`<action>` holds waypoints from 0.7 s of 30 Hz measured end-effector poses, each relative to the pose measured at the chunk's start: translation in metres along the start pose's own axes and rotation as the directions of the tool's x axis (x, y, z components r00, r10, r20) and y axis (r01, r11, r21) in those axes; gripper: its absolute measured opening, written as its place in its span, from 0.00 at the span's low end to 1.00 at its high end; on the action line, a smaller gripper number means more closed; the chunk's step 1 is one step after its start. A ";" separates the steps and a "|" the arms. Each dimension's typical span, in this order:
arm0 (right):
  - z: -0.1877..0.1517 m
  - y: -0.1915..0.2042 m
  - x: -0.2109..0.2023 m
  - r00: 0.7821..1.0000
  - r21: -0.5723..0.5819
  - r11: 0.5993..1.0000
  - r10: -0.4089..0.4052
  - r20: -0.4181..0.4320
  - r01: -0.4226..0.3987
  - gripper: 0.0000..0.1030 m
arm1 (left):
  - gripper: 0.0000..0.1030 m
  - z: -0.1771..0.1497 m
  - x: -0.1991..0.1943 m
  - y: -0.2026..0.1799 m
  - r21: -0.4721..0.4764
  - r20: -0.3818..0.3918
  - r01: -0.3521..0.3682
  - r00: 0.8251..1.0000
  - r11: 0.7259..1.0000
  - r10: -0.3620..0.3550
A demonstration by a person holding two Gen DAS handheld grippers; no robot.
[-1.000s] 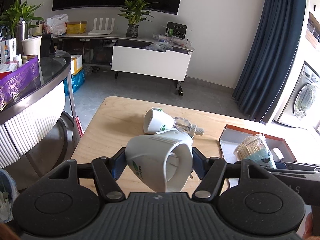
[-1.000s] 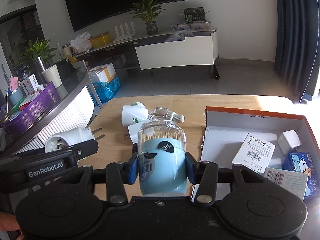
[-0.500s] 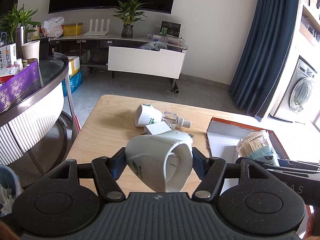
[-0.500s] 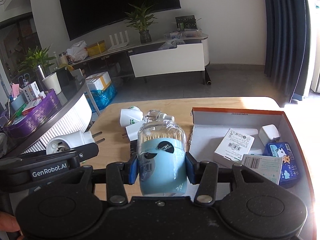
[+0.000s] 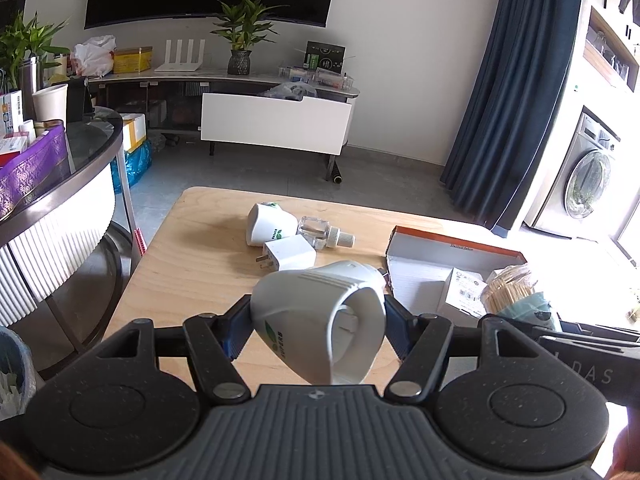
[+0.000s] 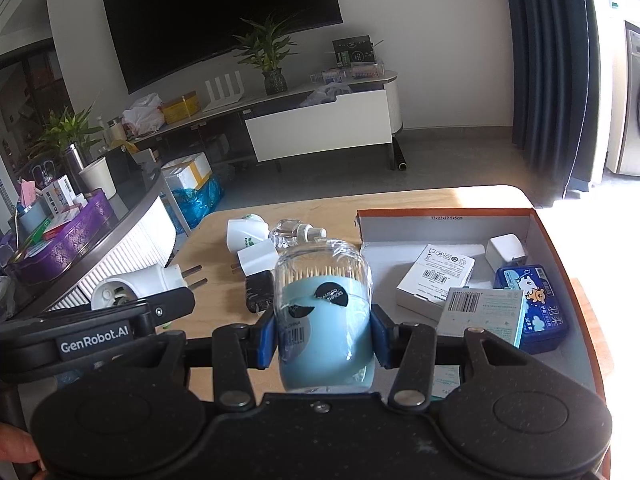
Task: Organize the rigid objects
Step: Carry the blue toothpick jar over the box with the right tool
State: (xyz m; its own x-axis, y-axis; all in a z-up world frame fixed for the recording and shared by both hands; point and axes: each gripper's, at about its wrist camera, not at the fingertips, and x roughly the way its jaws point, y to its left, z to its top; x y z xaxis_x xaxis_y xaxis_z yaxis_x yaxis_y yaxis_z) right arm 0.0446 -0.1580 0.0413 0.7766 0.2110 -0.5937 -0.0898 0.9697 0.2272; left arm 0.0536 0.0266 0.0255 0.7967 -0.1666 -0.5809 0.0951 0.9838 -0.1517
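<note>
Holding position above a wooden table (image 5: 192,272): two hand-held grippers, each loaded.

Left gripper (image 5: 318,320): blue pads clamped on either side of a white plug-in heater (image 5: 316,320), hollow end towards the camera, green leaf mark on its flank. In the right view the same heater (image 6: 132,286) shows its two metal prongs pointing out over the table.

Right gripper (image 6: 323,336): pads pressed against the pale blue base of a toothpick jar (image 6: 323,304), clear top wrapped in film, sticks visible inside, black round label on the front. In the left view the jar (image 5: 514,292) sits at the right edge, over the box.

On the table, far side: a second white heater (image 5: 268,229) lying on its side; a small clear bottle (image 5: 324,234) with a white cap, touching it; a white charger (image 5: 290,254) with prongs pointing left, just in front of both. A small black item (image 6: 258,292) lies near the charger; what it is cannot be told.

Open cardboard box (image 6: 440,216), orange rim, at the right of the table. Contents: a white cube charger (image 6: 505,249), a white carton (image 6: 436,276), a blue tin (image 6: 532,304), and a barcoded packet (image 6: 482,312) leaning against the tin.
</note>
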 end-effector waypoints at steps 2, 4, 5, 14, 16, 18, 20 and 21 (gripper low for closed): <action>-0.001 -0.003 -0.004 1.000 0.007 1.000 -0.005 0.004 0.005 0.55 | 0.66 0.000 -0.001 -0.002 0.004 -0.001 0.001 1.000 1.000 -0.001; -0.002 -0.005 -0.007 1.000 0.012 1.000 -0.009 0.008 0.009 0.55 | 0.66 -0.001 -0.002 -0.004 0.010 0.000 0.003 1.000 1.000 -0.003; -0.003 -0.006 -0.009 1.000 0.014 1.000 -0.010 0.009 0.010 0.55 | 0.66 -0.001 -0.003 -0.005 0.012 0.001 0.004 1.000 1.000 -0.004; -0.006 -0.017 -0.025 0.999 0.033 0.999 -0.023 0.024 0.022 0.55 | 0.66 -0.003 -0.007 -0.014 0.036 0.003 0.028 1.000 0.999 -0.028; -0.006 -0.019 -0.028 0.999 0.037 0.999 -0.027 0.028 0.026 0.55 | 0.66 -0.003 -0.008 -0.017 0.042 0.003 0.033 0.999 0.999 -0.034; -0.006 -0.021 -0.031 0.999 0.040 0.999 -0.032 0.033 0.031 0.55 | 0.66 -0.005 -0.009 -0.021 0.052 0.003 0.042 0.999 0.998 -0.043; -0.006 -0.024 -0.034 0.999 0.045 0.998 -0.036 0.037 0.035 0.55 | 0.66 -0.007 -0.010 -0.024 0.064 0.000 0.049 0.999 0.997 -0.049; -0.007 -0.025 -0.035 0.998 0.048 0.998 -0.040 0.038 0.038 0.55 | 0.66 -0.008 -0.010 -0.026 0.069 -0.003 0.054 0.999 0.996 -0.054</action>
State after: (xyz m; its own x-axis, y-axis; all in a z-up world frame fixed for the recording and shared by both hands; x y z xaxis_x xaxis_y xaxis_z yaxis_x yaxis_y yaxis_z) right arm 0.0152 -0.1887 0.0513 0.8028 0.1675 -0.5722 -0.0301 0.9699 0.2416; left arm 0.0378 0.0022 0.0288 0.7884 -0.2200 -0.5744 0.1791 0.9755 -0.1278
